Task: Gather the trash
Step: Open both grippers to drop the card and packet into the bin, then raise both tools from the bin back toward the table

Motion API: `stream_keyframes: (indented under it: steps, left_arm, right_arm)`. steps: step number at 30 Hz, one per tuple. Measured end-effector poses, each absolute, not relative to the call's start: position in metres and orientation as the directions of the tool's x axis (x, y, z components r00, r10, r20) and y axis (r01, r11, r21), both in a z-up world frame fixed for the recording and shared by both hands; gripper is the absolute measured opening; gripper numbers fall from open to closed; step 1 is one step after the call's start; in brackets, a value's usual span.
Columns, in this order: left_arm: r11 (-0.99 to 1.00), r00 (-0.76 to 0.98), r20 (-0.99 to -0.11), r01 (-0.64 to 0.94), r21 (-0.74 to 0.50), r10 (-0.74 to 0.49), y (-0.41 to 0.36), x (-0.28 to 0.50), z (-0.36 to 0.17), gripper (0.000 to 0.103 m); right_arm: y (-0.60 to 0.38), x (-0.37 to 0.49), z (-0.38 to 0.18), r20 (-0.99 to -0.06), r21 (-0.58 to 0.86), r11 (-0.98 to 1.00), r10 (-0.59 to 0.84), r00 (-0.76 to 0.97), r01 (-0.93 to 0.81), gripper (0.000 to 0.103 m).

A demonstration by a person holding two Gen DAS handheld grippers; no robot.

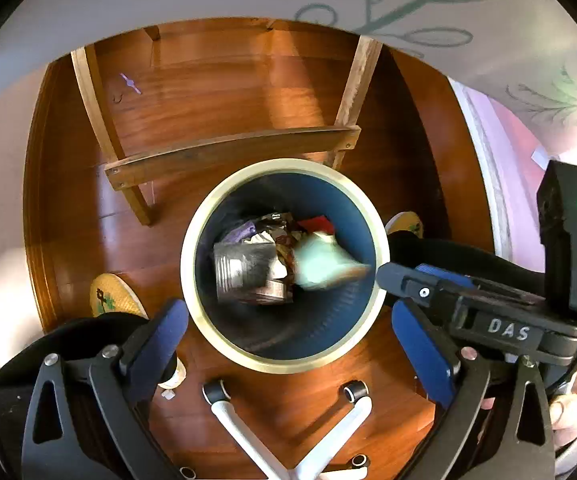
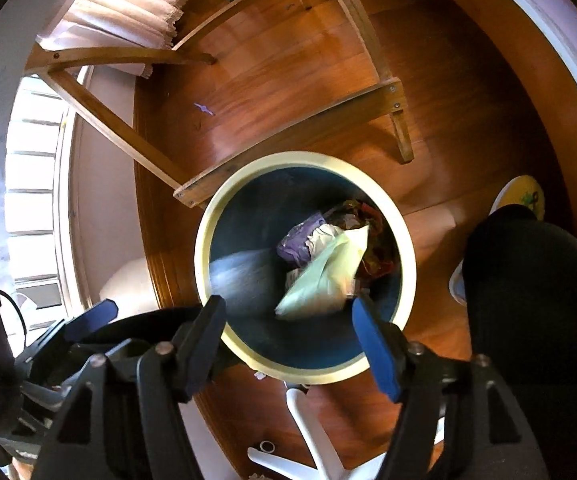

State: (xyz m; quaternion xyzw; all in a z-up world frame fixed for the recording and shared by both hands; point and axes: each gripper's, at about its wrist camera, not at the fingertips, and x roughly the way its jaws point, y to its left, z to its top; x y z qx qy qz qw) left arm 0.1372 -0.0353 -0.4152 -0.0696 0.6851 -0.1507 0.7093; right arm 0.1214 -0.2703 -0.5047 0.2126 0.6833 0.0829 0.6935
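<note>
A blue trash bin with a cream rim stands on the wooden floor, seen from above in both views. Inside lie mixed wrappers and a blurred grey piece. A pale green bag, motion-blurred, is in the air over the bin's mouth, free of both grippers. My left gripper is open and empty above the bin's near rim. My right gripper is open and empty above the bin; it also shows in the left wrist view at the bin's right edge.
A wooden chair frame stands just behind the bin. A white swivel-chair base lies below it. The person's yellow slippers flank the bin. A small purple scrap lies on the floor.
</note>
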Motion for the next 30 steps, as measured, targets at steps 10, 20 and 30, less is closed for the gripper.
stream_keyframes:
  steps: [10, 20, 30]
  left_arm:
    - [0.936, 0.033, -0.94, 0.108, -0.335, -0.34, -0.03, 0.137, -0.41, 0.101]
    - [0.94, 0.062, -0.944, 0.134, -0.314, -0.324, -0.037, 0.127, -0.395, 0.101]
    - [0.934, 0.089, -0.936, 0.149, -0.325, -0.34, -0.036, 0.111, -0.364, 0.101]
  right_arm:
    - [-0.269, 0.117, -0.503, -0.925, 0.379, 0.91, 0.376, 0.047, 0.168, 0.067]
    - [-0.273, 0.106, -0.485, -0.931, 0.364, 0.918, 0.356, 0.076, 0.16, 0.067]
    - [-0.278, 0.083, -0.448, -0.921, 0.384, 0.914, 0.369, 0.124, 0.133, 0.067]
